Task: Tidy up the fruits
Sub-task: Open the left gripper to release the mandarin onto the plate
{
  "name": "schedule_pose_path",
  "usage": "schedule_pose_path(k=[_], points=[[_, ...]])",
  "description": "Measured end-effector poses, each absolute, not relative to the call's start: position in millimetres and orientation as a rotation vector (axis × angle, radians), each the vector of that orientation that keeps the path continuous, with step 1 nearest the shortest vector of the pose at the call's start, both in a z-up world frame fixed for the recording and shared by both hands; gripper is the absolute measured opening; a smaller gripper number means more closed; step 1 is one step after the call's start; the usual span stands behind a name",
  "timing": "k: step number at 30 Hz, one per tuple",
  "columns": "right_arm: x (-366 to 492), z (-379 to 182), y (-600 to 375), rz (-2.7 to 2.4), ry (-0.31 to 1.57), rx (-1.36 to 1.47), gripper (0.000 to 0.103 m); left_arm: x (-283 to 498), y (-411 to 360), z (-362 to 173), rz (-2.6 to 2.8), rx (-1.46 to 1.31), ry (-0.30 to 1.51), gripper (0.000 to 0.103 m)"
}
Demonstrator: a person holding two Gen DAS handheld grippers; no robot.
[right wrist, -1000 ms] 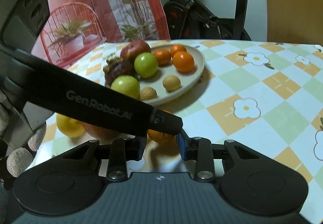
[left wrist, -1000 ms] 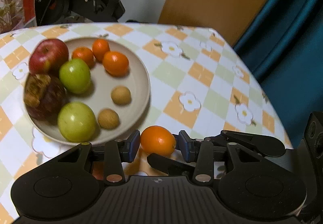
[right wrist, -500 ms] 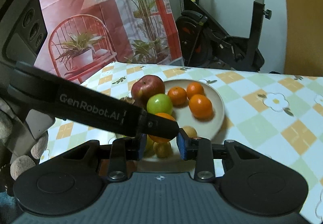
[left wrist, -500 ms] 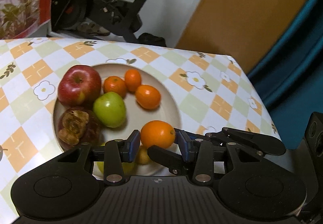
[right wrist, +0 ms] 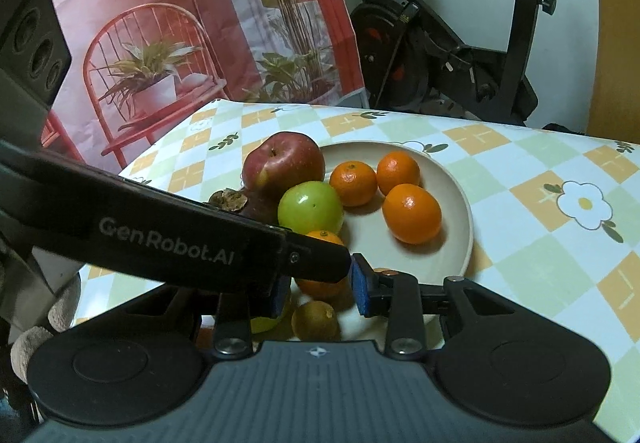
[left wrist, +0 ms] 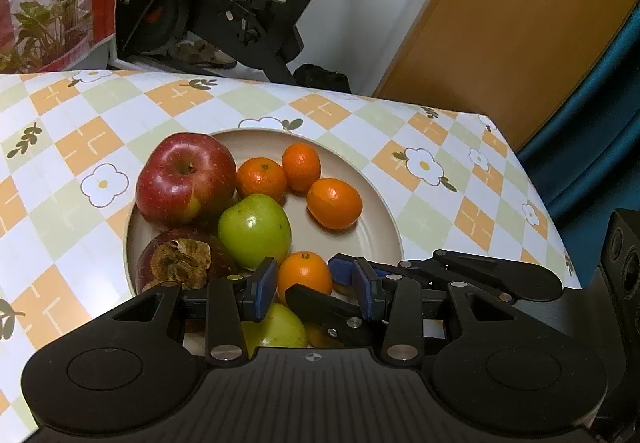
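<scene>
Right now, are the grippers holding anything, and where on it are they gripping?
Both the left gripper and the right gripper pinch one small orange across its opposite sides, above the plate.

On the table (left wrist: 448, 219), the plate (left wrist: 380, 219) sits near the far edge, holding an apple (left wrist: 184, 179) at its left and three mandarins (left wrist: 334, 203) clustered toward its far right.
</scene>
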State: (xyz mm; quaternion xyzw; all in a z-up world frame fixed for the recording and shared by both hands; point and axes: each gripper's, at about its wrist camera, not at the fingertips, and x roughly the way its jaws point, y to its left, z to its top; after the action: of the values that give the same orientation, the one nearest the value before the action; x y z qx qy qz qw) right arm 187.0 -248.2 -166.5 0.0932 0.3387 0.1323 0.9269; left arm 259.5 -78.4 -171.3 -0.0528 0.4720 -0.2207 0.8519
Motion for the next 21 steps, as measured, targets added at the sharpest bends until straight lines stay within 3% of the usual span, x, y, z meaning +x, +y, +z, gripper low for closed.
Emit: schedule_pose_path(k=[7,9,12,21], points=[[182.2,-159.3,-240.4,0.229,0.701,0.176,0.039,246.7,-71.1,-158.9,-0.447,-0.077,0.969,0.048],[176.5,-155.3,-239.6,0.217,0.693,0.18,0.048,238.6,-69.4,-151.5,-0.447,-0.041,0.941,0.048],[165.7,-149.8,-240.2,0.189,0.682,0.2,0.053,227.9,-64.9,-140.6,-0.446,-0.015,0.905,0.048],[121.4,-140.7,-237.2,0.105,0.626,0.253,0.059,195.4,-53.1,-119.4,-0.426,0.038,0.816,0.049]])
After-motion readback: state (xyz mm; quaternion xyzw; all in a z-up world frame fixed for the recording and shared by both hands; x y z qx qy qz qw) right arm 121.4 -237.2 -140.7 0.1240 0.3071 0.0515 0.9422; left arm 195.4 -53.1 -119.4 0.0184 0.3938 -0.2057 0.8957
